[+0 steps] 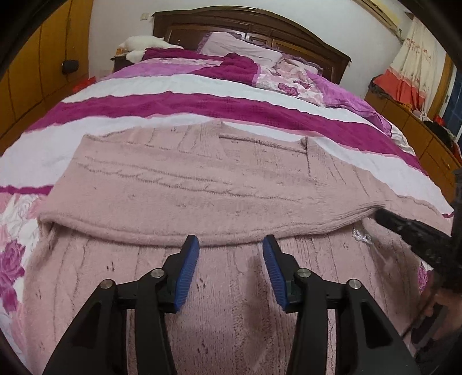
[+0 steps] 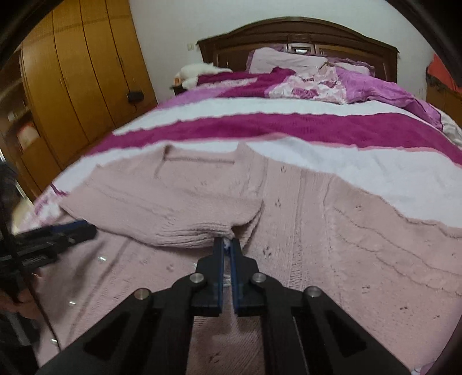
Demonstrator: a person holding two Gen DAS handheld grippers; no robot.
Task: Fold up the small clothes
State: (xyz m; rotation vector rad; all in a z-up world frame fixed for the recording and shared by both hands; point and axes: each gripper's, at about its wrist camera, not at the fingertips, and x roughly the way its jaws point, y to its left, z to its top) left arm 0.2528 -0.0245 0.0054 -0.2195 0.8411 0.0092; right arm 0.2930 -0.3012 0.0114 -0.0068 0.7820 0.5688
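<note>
Two grippers work over a pink knitted sweater (image 1: 202, 184) spread on a bed. Seen from its own camera, the left gripper (image 1: 231, 248) fills the lower centre of the frame, its blue-padded jaws parted with a clear gap and nothing between them; the tips sit just at the folded edge of a sleeve laid across the sweater's body. At the right edge of that view, the right gripper (image 1: 381, 215) reaches in, its tip at the ribbed cuff (image 1: 355, 215). From the right wrist camera, the right gripper (image 2: 227, 241) sits at lower centre with jaws drawn almost together, pinching the cuff (image 2: 196, 230) edge at their tips. The left gripper (image 2: 86, 228) appears blurred at the left edge. Behind the sweater, across the upper frame, lie a magenta-and-white striped bedspread (image 1: 179, 106), pillows (image 1: 239, 47) and a dark wooden headboard (image 1: 260, 24).
</note>
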